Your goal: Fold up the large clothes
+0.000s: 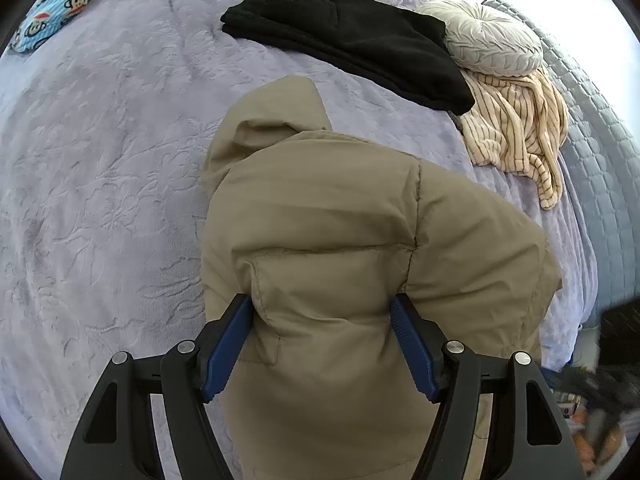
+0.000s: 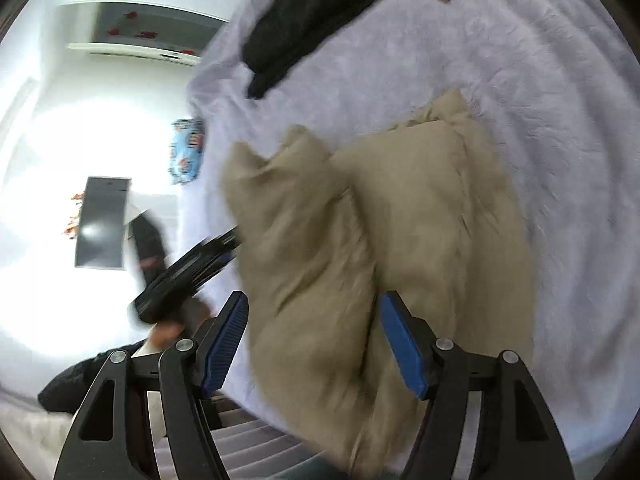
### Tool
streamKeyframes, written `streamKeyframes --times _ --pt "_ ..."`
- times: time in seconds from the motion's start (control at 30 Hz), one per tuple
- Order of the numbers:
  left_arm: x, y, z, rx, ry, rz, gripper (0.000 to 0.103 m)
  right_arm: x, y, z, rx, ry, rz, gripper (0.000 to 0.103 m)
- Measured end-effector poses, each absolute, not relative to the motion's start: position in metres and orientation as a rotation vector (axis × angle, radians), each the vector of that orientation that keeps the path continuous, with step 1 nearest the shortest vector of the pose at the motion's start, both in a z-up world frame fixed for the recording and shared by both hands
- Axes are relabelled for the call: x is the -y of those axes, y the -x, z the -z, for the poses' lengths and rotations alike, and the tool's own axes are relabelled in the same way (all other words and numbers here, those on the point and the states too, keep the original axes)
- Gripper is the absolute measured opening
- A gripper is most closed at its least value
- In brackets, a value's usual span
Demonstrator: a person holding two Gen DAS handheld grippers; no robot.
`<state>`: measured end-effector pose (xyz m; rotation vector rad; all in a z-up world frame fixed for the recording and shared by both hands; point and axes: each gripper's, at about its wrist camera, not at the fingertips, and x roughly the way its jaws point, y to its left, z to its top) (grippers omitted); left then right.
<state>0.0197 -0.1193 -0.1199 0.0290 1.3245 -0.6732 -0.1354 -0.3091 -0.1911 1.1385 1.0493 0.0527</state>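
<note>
While a khaki puffer jacket [image 1: 340,240] sprawls on the lavender bedspread [image 1: 100,180], left gripper [image 1: 322,344] and right gripper [image 2: 312,340] straddle it, fingers apart.

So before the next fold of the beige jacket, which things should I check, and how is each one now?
1. Khaki puffer jacket lies on the lilac bedspread: ok.
2. Left gripper has its jaws on either side of a jacket bulge; whether the pads press it: cannot tell.
3. Right gripper has jacket fabric between its jaws, but the view is blurred; grip: cannot tell.
4. Hood lies flat and not tucked in: not ok.
5. Black garment and striped garment lie apart from the jacket: ok.
</note>
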Motion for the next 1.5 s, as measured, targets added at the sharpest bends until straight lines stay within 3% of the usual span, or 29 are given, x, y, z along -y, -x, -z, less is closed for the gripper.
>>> streamKeyframes --times 0.1,0.13,0.17,0.2,0.4,0.7,1.13,1.23,1.37,1.4,1.5 --pt "0.122 -0.021 0.121 -1.315 -0.064 0.652 0.071 0.303 0.096 0.213 -1.052 -1.169 -0.073 0.073" --pt "0.123 -0.022 0.121 -1.320 -0.070 0.641 0.071 0.300 0.090 0.214 -1.046 -1.161 -0.078 0.063" --pt "0.126 -0.023 0.120 -1.329 -0.075 0.632 0.071 0.298 0.084 0.213 -1.035 -1.154 -0.096 0.022" --pt "0.130 -0.022 0.119 -1.330 -0.083 0.630 0.071 0.299 0.086 0.208 -1.026 -1.156 -0.102 0.011" --pt "0.195 0.017 0.099 -1.240 -0.241 0.752 0.071 0.340 0.120 0.195 -1.037 -1.023 0.005 0.008" --pt "0.262 0.039 0.118 -1.175 -0.397 0.721 0.071 0.410 0.144 0.235 -1.014 -1.176 0.104 0.009" --pt "0.245 0.039 0.098 -1.180 -0.360 0.721 0.072 0.359 0.240 0.149 -1.040 -0.979 0.038 0.012" --pt "0.243 0.033 0.085 -1.128 -0.304 0.736 0.072 0.341 0.245 0.157 -1.095 -0.904 0.071 0.012" --pt "0.259 0.027 0.118 -1.160 -0.409 0.660 0.073 0.326 0.243 0.191 -1.223 -0.776 0.163 0.012" --pt "0.262 0.029 0.121 -1.152 -0.423 0.659 0.077 0.325 0.244 0.203 -1.238 -0.805 0.160 0.012" --pt "0.269 0.036 0.120 -1.132 -0.480 0.651 0.077 0.327 0.246 0.214 -1.252 -0.863 0.176 0.012"
